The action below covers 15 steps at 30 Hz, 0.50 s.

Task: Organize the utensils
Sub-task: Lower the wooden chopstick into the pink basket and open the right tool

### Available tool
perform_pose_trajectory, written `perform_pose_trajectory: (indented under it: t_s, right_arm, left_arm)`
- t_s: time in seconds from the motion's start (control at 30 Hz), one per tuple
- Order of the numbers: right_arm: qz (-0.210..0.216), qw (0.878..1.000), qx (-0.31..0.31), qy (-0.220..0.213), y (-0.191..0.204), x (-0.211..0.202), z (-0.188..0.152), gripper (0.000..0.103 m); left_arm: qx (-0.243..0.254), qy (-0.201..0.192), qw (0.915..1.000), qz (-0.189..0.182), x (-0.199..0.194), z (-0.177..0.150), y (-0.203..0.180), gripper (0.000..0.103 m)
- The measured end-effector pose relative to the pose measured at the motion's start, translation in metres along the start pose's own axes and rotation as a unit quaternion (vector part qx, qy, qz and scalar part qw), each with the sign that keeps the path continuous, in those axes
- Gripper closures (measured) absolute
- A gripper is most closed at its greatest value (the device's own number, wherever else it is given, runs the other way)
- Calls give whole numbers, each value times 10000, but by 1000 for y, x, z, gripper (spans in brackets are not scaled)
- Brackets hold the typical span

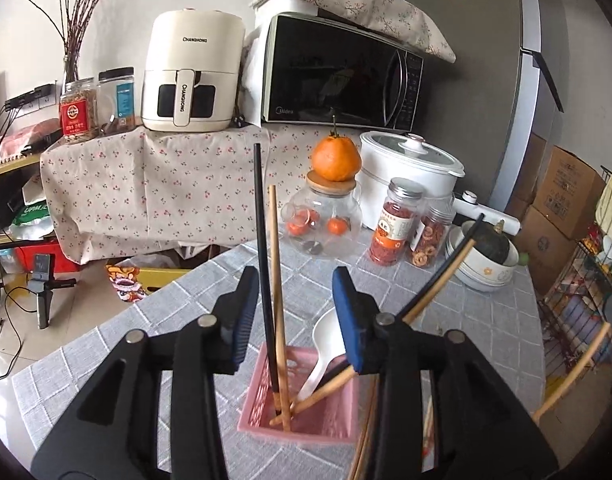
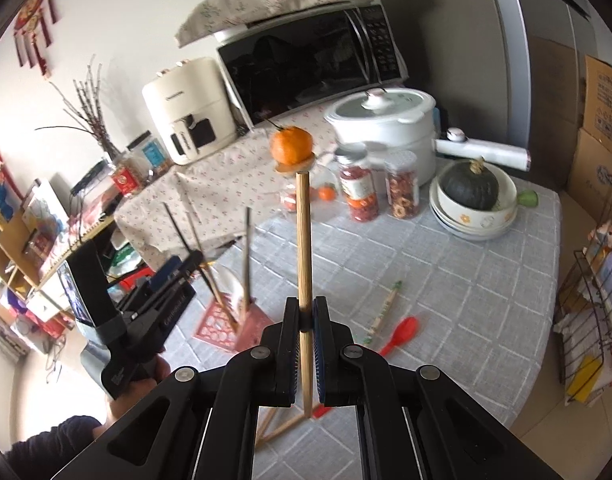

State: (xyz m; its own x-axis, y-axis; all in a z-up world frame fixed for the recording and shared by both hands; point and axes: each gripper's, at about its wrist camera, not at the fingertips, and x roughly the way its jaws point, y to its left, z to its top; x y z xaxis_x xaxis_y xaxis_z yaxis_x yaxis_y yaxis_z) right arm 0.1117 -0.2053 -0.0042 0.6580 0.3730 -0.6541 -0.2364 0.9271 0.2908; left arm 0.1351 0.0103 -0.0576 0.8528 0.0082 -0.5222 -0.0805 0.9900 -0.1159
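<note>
While holding a wooden chopstick (image 2: 304, 248) upright between pressed-together pads, sitting about midway through the sorting, judging by how things lie. Already standing in the pink holder (image 1: 301, 416): a black chopstick (image 1: 262, 248), a light wooden one beside it (image 1: 276, 280), a white spoon (image 1: 324, 344) and at least one more stick leaning out toward the right. Still lying loose on the checked surface (image 2: 446, 280): a red spoon (image 2: 402, 334), a paper-wrapped stick (image 2: 384, 312) just beside it, and a couple of wooden sticks (image 2: 281, 426) crossing below the right tongs (image 2: 304, 320) (partly hidden by them, so count uncertain). Pinching the wooden chopstick low on its shaft, right tongs pointing forward over the middle of the surface, stick rising nearly vertical with its top end overlapping the orange on the jar lid in that view. Hovering spread above the holder, left tongs (image 1: 295, 312) gripping nothing, the two upright sticks rising through the gap between the blue pads without visibly touching either. Seen from the right wrist, left tongs (image 2: 173, 276) reaching in from the left, the person's hand wrapped round the handle, holder just beyond the tips. Probably carrying the pinched stick across to the holder next, then gathering the loose ones.
</note>
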Motion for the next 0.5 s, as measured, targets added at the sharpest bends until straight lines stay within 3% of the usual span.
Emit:
perform_pose_trajectory:
  t_s: [0.17, 0.23, 0.43, 0.5]
  right_arm:
    - [343, 9990, -66, -276, 21, -14, 11, 97]
    - [453, 9982, -96, -376, 29, -16, 15, 97]
    - [716, 9955, -41, -624, 48, -10, 26, 97]
    - [775, 9945, 37, -703, 52, -5, 29, 97]
  left_arm:
    - [-168, 423, 9989, -72, -17, 10, 13, 40]
    - [-140, 734, 9971, -161, -18, 14, 17, 26]
    - [278, 1688, 9852, 46, -17, 10, 27, 24]
    - [413, 2061, 9776, 92, -14, 5, 32, 22]
